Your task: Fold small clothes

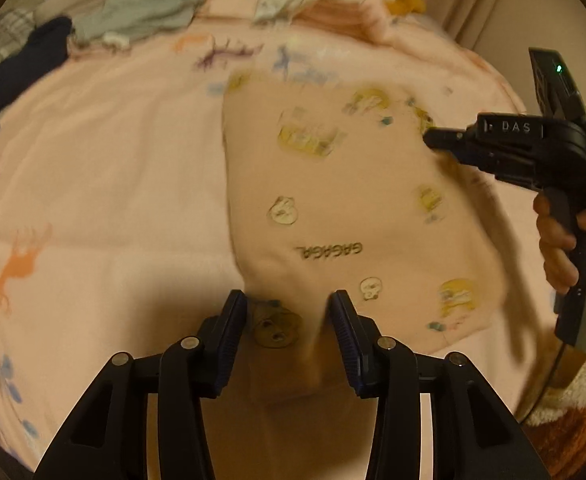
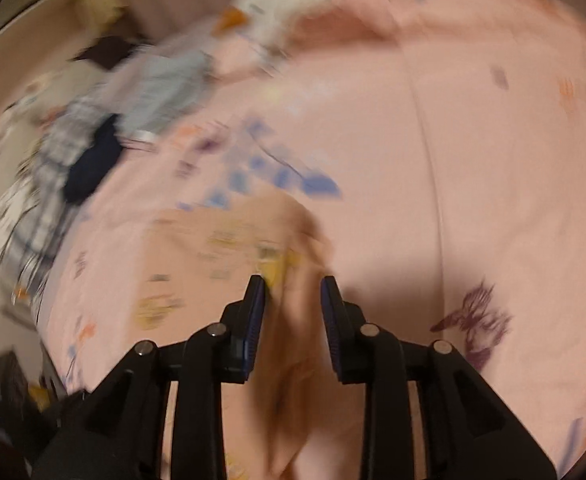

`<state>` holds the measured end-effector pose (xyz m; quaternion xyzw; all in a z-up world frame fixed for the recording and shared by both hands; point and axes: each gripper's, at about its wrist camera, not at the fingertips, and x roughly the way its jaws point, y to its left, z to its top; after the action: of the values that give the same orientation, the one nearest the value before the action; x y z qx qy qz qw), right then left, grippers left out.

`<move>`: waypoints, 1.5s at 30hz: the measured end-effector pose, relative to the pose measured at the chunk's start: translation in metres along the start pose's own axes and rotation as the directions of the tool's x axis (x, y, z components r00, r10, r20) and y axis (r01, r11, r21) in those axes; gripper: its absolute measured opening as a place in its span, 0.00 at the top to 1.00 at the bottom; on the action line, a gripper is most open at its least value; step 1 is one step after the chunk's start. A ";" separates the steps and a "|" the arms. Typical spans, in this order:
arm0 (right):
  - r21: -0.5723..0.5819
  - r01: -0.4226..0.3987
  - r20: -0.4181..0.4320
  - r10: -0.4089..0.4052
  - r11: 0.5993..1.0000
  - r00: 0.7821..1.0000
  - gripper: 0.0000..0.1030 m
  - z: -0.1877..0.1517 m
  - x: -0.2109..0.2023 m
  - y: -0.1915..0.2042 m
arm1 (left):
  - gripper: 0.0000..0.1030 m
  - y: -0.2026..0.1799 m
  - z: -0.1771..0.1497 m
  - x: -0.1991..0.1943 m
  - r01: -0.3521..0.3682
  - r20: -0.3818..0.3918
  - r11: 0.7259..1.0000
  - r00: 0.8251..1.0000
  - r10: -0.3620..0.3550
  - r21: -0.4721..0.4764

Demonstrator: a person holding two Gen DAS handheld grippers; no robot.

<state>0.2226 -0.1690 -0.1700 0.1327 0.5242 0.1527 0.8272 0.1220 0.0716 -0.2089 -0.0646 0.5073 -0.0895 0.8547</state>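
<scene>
Pile of clothes (image 1: 133, 16) at far left of the pink bedsheet (image 1: 113, 140). My left gripper (image 1: 289, 304), jaws partly apart, bunched peach garment (image 1: 333, 200) between them. My right gripper (image 2: 291, 284), jaws parted, garment's edge lies loose between.

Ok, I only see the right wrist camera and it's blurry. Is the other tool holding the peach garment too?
Observer: Yes, the left tool has a bunch of the peach garment pinched between its fingers.
Operator: Is there writing on it?
Observer: Yes, dark letters near the middle, upside down in the left camera.
Operator: Where's my tool?
Observer: The right tool has its tip at the garment's far right edge, and a hand grips its handle.
</scene>
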 end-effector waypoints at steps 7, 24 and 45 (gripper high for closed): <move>0.014 -0.002 0.067 0.001 1.000 0.998 0.71 -0.007 -0.026 0.002 | 0.58 0.012 0.003 -0.020 -0.023 0.091 0.999 0.996 0.025 -0.030; 0.006 -0.021 0.134 0.020 1.000 0.991 0.05 -0.044 -0.125 0.054 | 0.03 -0.002 0.024 -0.114 0.015 0.373 0.994 0.927 0.029 -0.112; -0.026 -0.002 0.179 0.007 1.000 0.984 0.00 -0.080 -0.185 0.077 | 0.01 -0.030 0.034 -0.173 0.015 0.472 0.998 0.881 0.013 -0.056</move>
<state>0.0665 -0.1661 -0.0212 0.1366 0.4453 0.1487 0.8723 0.0676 0.0805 -0.0385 -0.1093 0.2862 -0.0568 0.9502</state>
